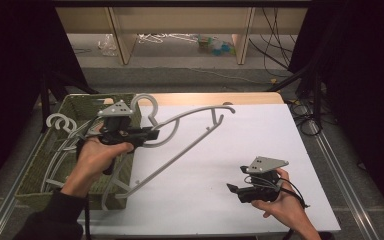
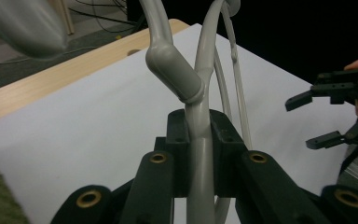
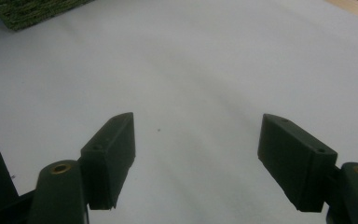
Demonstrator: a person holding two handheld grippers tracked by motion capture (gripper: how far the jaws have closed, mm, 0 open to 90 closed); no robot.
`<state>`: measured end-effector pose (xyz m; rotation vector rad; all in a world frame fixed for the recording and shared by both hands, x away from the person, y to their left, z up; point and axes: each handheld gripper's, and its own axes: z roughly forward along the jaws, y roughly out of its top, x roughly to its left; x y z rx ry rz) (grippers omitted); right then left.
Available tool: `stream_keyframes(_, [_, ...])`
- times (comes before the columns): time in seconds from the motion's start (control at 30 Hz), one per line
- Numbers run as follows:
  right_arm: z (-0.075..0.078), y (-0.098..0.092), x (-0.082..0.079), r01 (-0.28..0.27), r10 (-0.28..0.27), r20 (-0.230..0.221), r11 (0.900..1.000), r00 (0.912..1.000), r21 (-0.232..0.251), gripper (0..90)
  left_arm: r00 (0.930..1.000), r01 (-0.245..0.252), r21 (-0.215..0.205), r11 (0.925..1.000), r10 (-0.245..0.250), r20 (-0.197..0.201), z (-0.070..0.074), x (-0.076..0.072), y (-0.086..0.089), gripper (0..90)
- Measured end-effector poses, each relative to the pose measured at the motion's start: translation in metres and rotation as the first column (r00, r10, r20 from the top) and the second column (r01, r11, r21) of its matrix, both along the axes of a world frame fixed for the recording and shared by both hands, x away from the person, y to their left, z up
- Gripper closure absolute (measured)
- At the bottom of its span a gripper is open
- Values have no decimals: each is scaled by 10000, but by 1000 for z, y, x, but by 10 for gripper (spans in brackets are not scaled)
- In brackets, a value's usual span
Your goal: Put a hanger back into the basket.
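A grey plastic hanger (image 1: pixel 190 116) hangs tilted over the white table sheet, its hook (image 1: pixel 147 102) toward the back and its lower end near the basket's front corner. My left gripper (image 1: pixel 154 134) is shut on it just below the hook. In the left gripper view the pads (image 2: pixel 177 135) clamp the hanger's neck (image 2: pixel 175 70) on both sides. My right gripper (image 1: pixel 232 189) hovers low over the sheet at the front right, open with nothing between its fingers (image 3: pixel 112 144). The left gripper view also catches it (image 2: pixel 326 112) at the right edge.
A green woven basket (image 1: pixel 80 107) stands at the table's left with several more pale hangers (image 1: pixel 60 122) in it. The white sheet (image 1: pixel 250 145) covers most of the wooden tabletop (image 1: pixel 220 97). Cables (image 1: pixel 300 112) lie on the floor past the right edge.
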<state>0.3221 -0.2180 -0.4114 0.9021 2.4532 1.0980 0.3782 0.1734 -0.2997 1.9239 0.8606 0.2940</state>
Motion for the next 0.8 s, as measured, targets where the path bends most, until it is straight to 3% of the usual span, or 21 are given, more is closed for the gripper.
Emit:
stream_keyframes(0.23, [-1, 0, 0, -6, 6, -157, 10000, 9999, -10, 285, 9962, -866, -87, 9962, 867, 71, 14, 4, 41, 795])
stream_keyframes(0.3, [-2, 0, 0, -10, 10, -141, 10000, 9999, -18, 285, 9945, -1040, 93, 9945, 1039, 129, 16, 6, 51, 795])
stream_keyframes(0.37, [-2, 0, 0, -14, 14, -117, 10000, 9999, -19, 285, 9940, -1095, -203, 9938, 1094, -51, 14, 9, 59, 795])
stream_keyframes(0.4, [-2, 0, 0, -46, 46, -118, 10000, 9999, -18, 285, 9901, -1386, 122, 9903, 1382, 265, 13, 13, 68, 795])
stream_keyframes(0.53, [-3, 0, 1, -44, 44, -92, 10000, 9999, 6, 284, 9838, -1777, -61, 9841, 1778, 216, 7, 21, 89, 795])
stream_keyframes(0.8, [-5, 1, 0, 17, -17, -227, 10000, 9997, 32, 283, 9601, -2786, 307, 9599, 2775, 360, 1, 28, 132, 794])
